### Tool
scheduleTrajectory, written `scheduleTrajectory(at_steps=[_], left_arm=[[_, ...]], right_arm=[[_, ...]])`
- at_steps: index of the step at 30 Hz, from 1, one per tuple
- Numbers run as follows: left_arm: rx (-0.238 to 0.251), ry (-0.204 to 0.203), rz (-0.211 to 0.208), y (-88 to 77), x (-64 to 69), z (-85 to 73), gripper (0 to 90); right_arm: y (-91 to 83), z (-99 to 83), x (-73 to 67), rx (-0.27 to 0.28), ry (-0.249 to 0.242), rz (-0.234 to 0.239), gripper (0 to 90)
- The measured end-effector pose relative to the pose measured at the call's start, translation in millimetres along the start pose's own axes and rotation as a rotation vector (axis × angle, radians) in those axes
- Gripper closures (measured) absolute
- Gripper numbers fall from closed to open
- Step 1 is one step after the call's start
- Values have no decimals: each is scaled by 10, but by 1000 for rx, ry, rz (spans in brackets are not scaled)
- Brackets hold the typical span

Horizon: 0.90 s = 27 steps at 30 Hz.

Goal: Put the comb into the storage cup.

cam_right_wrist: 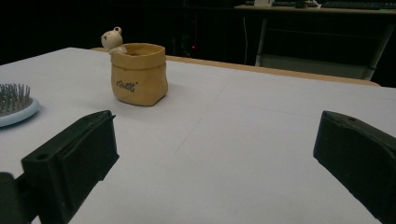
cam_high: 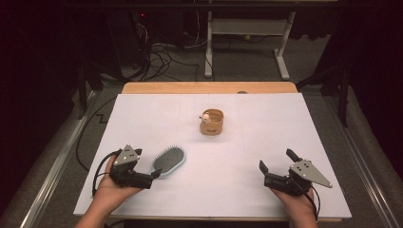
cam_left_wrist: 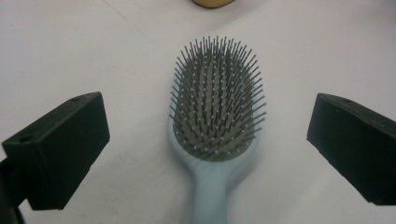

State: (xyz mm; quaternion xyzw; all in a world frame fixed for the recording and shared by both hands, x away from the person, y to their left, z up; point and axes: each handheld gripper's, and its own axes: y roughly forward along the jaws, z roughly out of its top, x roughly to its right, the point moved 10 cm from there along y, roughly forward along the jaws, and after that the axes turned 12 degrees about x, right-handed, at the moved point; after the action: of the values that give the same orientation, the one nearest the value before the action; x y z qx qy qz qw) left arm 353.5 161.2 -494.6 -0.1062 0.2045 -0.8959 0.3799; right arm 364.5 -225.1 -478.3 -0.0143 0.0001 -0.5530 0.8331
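Note:
A light blue hairbrush (cam_high: 168,160) lies bristles up on the white table sheet (cam_high: 266,123), left of centre. My left gripper (cam_high: 147,163) sits at the brush's handle end, held in a hand at the front left. In the left gripper view the brush (cam_left_wrist: 215,107) lies between the wide-apart jaws of my left gripper (cam_left_wrist: 208,121), and neither jaw touches it. My right gripper (cam_high: 276,159) rests at the front right, open with nothing between its jaws. The right gripper view looks between the jaws of my right gripper (cam_right_wrist: 215,116) across bare sheet, with the brush's edge (cam_right_wrist: 14,105) at the far left.
A small tan sack-shaped pot (cam_high: 212,122) with a little bear figure on its rim stands mid-table; it shows upright in the right gripper view (cam_right_wrist: 139,74). A wooden strip (cam_high: 209,88) runs along the table's far edge. Beyond are a dark floor, cables and a desk frame (cam_high: 247,42).

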Motion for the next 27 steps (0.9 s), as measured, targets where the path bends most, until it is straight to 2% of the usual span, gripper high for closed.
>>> scheduleTrajectory(at_steps=[6, 9, 15, 16, 18, 22, 27], left_arm=[[-43, 7, -16, 135, 4, 61, 0], [-67, -10, -41, 239, 36, 63, 0], [-163, 24, -40, 438, 55, 33, 0], [-196, 20, -42, 471, 62, 11, 0], [-231, 23, -43, 514, 71, -14, 0], [-281, 49, -37, 593, 83, -66, 0], [-331, 57, -25, 621, 62, -129, 5]], right_arm=[[-4, 0, 4, 1, 5, 0, 3], [-6, 1, 8, 2, 8, -2, 3], [-8, 3, 9, 2, 11, -1, 3], [-8, 4, 12, 3, 11, -2, 2], [-9, 3, 16, 3, 14, -4, 3], [-11, 6, 21, 4, 14, -4, 3], [-15, 17, 26, 9, 11, -4, 3]])
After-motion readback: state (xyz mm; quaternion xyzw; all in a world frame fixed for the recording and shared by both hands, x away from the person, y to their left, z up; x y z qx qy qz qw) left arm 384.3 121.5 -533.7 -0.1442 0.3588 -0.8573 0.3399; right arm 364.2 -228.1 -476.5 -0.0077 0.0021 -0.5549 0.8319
